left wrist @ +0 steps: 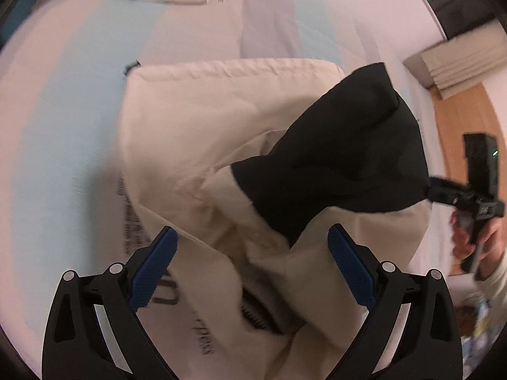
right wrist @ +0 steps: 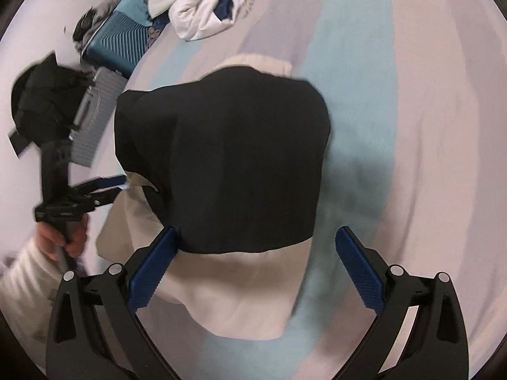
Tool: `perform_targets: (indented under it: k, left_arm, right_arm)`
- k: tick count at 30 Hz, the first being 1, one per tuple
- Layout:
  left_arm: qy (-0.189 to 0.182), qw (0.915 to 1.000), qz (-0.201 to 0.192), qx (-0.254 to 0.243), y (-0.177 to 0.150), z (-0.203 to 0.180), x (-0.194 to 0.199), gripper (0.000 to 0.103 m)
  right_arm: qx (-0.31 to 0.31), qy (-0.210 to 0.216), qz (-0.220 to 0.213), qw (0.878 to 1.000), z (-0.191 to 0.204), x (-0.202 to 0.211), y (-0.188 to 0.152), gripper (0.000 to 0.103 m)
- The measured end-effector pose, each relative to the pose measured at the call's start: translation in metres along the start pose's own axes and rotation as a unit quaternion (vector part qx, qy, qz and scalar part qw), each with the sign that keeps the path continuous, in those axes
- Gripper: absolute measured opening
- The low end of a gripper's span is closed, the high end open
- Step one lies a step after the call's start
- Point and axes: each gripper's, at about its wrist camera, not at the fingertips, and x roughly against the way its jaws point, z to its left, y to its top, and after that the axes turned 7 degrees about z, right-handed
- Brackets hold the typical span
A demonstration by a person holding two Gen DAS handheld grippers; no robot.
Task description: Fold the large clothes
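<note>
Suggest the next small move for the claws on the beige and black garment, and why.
Probably bring the left claw down onto the rumpled beige edge of the beige and black garment nearest it and close. Both claws are open and hold nothing; the right claw hovers over the black panel, which lies fairly flat, while the left side on the striped bedsheet is still bunched in ridges.

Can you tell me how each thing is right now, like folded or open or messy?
Cream and black garment: partly folded, lying on the bed, not gripped.
Left gripper: fingers open, over the garment.
Right gripper: fingers open, over the garment.
White and blue clothes: crumpled, unfolded.
Blue suitcase: shut.
</note>
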Motion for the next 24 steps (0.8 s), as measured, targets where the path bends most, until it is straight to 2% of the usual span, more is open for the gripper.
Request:
perform_targets:
  k: [2,7,11,16,19,24]
  left_arm:
    - [-0.006,0.9999,0.008,0.004,0.005,0.001,-0.008,0.094]
    - [0.004,0.9998,0.015,0.014,0.009,0.003,-0.02,0.095]
    - [0.031,0.9993,0.012,0.017,0.009,0.008,-0.021,0.095]
    - [0.041,0.998,0.028,0.038,0.001,0.037,-0.033,0.095]
    - [0.02,0.9978,0.031,0.055,0.003,0.048,-0.041,0.095]
    - [-0.024,0.9983,0.031,0.042,0.005,0.037,-0.059,0.095]
  right_arm:
    - [-0.02,0.033,0.009,0.999,-0.011,-0.009,0.004,0.096]
    - [-0.031,0.063,0.024,0.997,-0.011,-0.03,0.014,0.096]
    - [-0.016,0.049,0.034,0.998,-0.003,-0.046,0.018,0.097]
    - [-0.015,0.038,0.038,0.998,-0.004,-0.054,0.022,0.097]
    - [-0.024,0.042,0.041,0.998,-0.009,-0.06,0.022,0.097]
    - [-0.025,0.052,0.043,0.997,-0.01,-0.071,0.025,0.097]
